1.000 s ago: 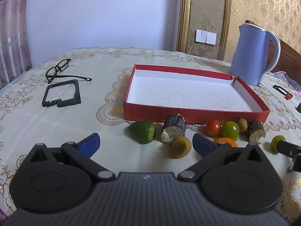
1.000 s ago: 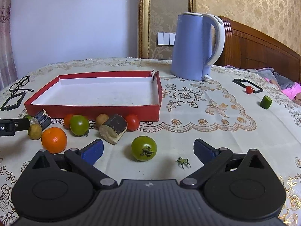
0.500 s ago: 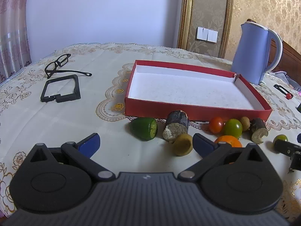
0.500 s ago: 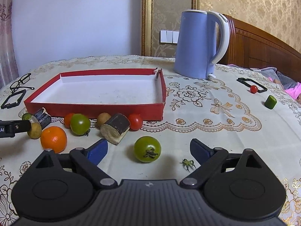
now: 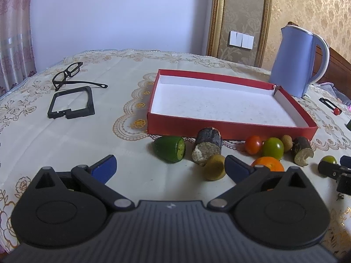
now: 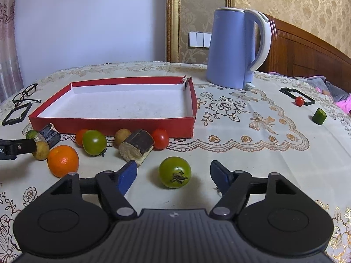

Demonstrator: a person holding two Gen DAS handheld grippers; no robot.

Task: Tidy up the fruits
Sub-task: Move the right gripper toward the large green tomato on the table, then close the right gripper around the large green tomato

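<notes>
A green tomato (image 6: 175,172) lies on the tablecloth between the blue fingers of my right gripper (image 6: 174,172). Its jaws are closing, with gaps left on both sides of the tomato. An empty red box (image 6: 114,123) sits behind a row of fruit: an orange (image 6: 63,160), another green tomato (image 6: 94,142), a red tomato (image 6: 160,138) and a dark cut log-like piece (image 6: 136,145). My left gripper (image 5: 170,164) is open and holds nothing. A cut green fruit (image 5: 170,151) lies just ahead of it, and a brown kiwi-like fruit (image 5: 215,169) is by its right finger.
A blue kettle (image 6: 232,48) stands behind the box's right corner. Glasses (image 5: 68,74) and a black frame (image 5: 70,103) lie at the left. Far right are a small red tomato (image 6: 299,100), another black frame and a green chunk (image 6: 319,116). A wooden headboard rises beyond.
The right gripper's fingers have drawn in towards the green tomato, which now sits closer between them. The left gripper has stayed put and open.
</notes>
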